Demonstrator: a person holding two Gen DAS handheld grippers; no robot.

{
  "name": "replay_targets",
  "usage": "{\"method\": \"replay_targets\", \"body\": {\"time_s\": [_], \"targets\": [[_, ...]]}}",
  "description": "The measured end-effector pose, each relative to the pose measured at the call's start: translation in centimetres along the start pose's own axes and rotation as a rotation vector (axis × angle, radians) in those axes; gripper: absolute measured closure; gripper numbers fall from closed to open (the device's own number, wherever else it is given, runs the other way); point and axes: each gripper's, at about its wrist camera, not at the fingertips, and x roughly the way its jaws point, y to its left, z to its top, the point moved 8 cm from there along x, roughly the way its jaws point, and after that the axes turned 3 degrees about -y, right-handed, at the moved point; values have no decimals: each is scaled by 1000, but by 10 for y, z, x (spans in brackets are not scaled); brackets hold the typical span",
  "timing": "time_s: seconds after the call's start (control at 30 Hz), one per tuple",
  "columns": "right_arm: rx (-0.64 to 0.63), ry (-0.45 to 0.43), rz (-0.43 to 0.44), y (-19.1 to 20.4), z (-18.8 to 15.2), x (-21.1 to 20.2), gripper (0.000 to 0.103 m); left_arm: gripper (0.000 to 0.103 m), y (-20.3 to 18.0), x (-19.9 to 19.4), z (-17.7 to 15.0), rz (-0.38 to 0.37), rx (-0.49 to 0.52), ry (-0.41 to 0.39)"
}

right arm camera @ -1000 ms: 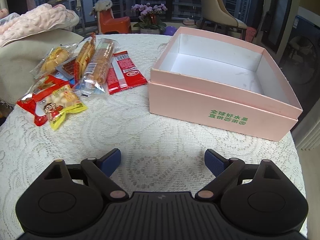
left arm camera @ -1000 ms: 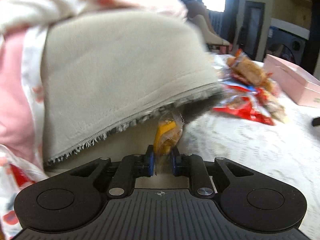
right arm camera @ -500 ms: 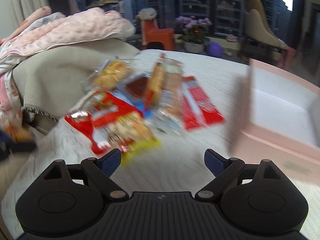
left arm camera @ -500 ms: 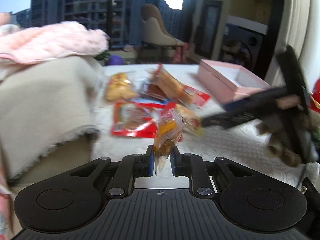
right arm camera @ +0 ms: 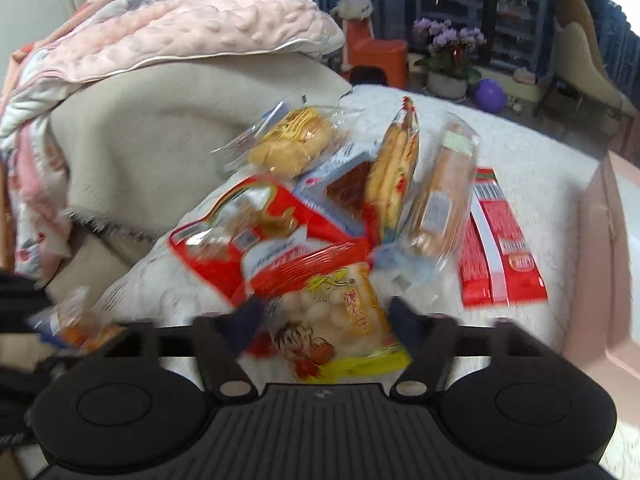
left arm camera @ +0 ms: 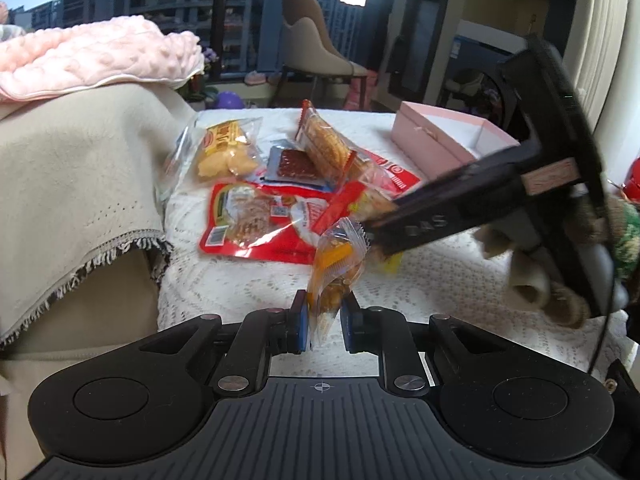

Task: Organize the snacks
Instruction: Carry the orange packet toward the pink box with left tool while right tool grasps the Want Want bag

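My left gripper (left arm camera: 324,320) is shut on a small orange snack packet (left arm camera: 338,264), holding it upright above the lace-covered table (left arm camera: 240,280). A pile of snacks lies beyond it: a red bag (left arm camera: 256,220), a bread pack (left arm camera: 224,152) and a biscuit pack (left arm camera: 324,148). My right gripper (right arm camera: 326,316) reaches down into the near edge of that pile. Its jaws are closing, with a yellow snack bag (right arm camera: 344,328) between them; motion blur hides any contact. An open pink box (left arm camera: 436,140) stands at the right.
A beige cloth (left arm camera: 72,168) under a pink blanket (left arm camera: 92,56) drapes over the table's left side. A flat red pack (right arm camera: 500,252) lies beside the pink box (right arm camera: 600,240). A person's gloved hand (left arm camera: 560,272) holds the right gripper.
My left gripper swung from the beige cloth out over the table, still holding the orange packet. My right gripper moved left from the pink box to the snack pile, and its jaws narrowed around the yellow bag.
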Motion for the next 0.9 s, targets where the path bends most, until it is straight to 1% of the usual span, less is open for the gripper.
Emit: {"method": "replay_targets", "body": {"time_s": [0.07,0.1,0.13,0.17,0.23,0.33,0.37,0.4,0.43,0.47,0.5,0.53,0.63,0.73,0.8,0.9], "targets": [[30,11,16,-7,-8,-17,59,83,-4,2,3,-14,6,-2],[33,5,8,-11,-13,-27,71,83,-8,3,5,-22,10,-3],[37,-5,-4,-17,-18,-38,76,83,-12,5,7,-33,17,-4],[45,-13,-11,-23,-22,-49,79,83,-17,6,9,-45,26,-4],[68,-23,-25,-37,-33,-68,80,83,-27,9,13,-65,47,-4],[57,-26,-98,-54,-46,-82,79,83,-38,20,17,-87,61,7],[56,-24,-113,-56,-50,-83,78,83,-41,24,18,-94,55,13],[63,-25,-124,-59,-53,-85,71,83,-44,28,18,-101,48,20],[74,-26,-136,-60,-56,-85,57,83,-47,31,18,-109,42,27],[87,-33,-145,-61,-58,-85,48,83,-50,34,18,-114,36,33],[102,-45,-153,-63,-60,-84,34,83,-52,37,17,-117,29,38],[121,-55,-161,-64,-60,-82,30,83,-53,41,16,-117,22,45],[175,-44,-177,-69,-63,-73,29,83,-56,50,13,-100,4,73],[214,-43,-175,-67,-61,-62,23,83,-54,56,9,-76,-22,106],[212,-42,-169,-66,-60,-56,22,83,-53,58,7,-67,-29,117],[188,-44,-204,-64,-60,-49,22,83,-51,59,5,-51,-35,126]]}}
